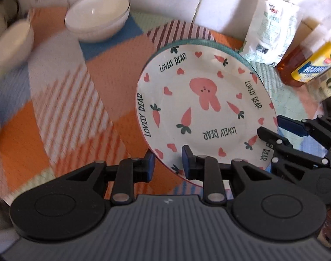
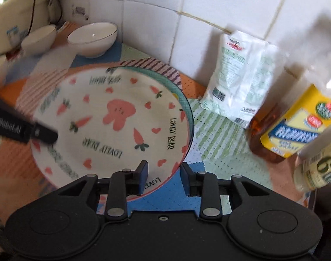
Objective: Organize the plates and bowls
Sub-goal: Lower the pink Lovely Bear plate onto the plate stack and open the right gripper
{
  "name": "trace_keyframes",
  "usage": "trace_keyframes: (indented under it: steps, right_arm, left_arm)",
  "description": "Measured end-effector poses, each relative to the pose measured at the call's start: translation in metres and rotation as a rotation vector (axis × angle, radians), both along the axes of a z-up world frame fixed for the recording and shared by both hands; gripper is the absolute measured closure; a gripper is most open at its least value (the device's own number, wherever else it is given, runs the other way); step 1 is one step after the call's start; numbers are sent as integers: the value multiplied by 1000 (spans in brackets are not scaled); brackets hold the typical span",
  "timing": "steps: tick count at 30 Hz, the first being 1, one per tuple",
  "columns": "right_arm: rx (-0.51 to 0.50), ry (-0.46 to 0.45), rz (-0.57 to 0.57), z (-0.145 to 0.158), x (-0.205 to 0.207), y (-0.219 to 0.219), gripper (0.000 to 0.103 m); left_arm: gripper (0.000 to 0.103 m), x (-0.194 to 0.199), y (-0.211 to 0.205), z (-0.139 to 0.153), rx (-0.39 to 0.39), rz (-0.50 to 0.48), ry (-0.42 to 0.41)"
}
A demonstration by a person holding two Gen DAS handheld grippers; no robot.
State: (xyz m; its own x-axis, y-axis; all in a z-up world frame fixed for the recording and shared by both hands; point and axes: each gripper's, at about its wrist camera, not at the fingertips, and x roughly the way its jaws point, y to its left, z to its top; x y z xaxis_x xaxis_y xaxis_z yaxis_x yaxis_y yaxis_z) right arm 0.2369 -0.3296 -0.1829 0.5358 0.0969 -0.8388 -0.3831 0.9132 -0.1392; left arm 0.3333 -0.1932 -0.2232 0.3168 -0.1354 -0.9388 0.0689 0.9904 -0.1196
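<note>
A white plate with a pink rabbit, carrots and "LOVELY BEAR" lettering (image 1: 206,100) lies on top of a green-rimmed plate (image 1: 209,42) and a striped plate (image 1: 176,30). It also shows in the right wrist view (image 2: 113,121). My left gripper (image 1: 168,166) is open, its jaws astride the top plate's near rim. My right gripper (image 2: 164,177) is open, its jaws astride the plate's right near rim; it also shows in the left wrist view (image 1: 272,128). Two white bowls (image 1: 98,15) (image 1: 13,43) sit at the back left.
A colourful checked cloth (image 1: 63,100) covers the table. A white tiled wall (image 2: 187,21) stands behind. A white bag (image 2: 239,80), an amber bottle with a yellow label (image 2: 291,126) and a jar (image 2: 319,169) stand at the right.
</note>
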Motion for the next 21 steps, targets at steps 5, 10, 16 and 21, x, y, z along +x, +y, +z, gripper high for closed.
trace_keyframes:
  steps: [5,10,16,21]
  right_arm:
    - [13,-3,-8,-2,4,-2,66]
    - [18,-21,-23,-4,3,-2,66]
    - [149,-41,-128,7,-2,-15,66]
    - [242,-58,-207,21,-12,-23,66]
  left_arm:
    - [79,13,2,-1,-5,13,59]
    - [79,11,2,-3,-12,30,71]
    - [83,1,-2,6,18,1,59]
    - [83,-10,-2,19,16,-20,42]
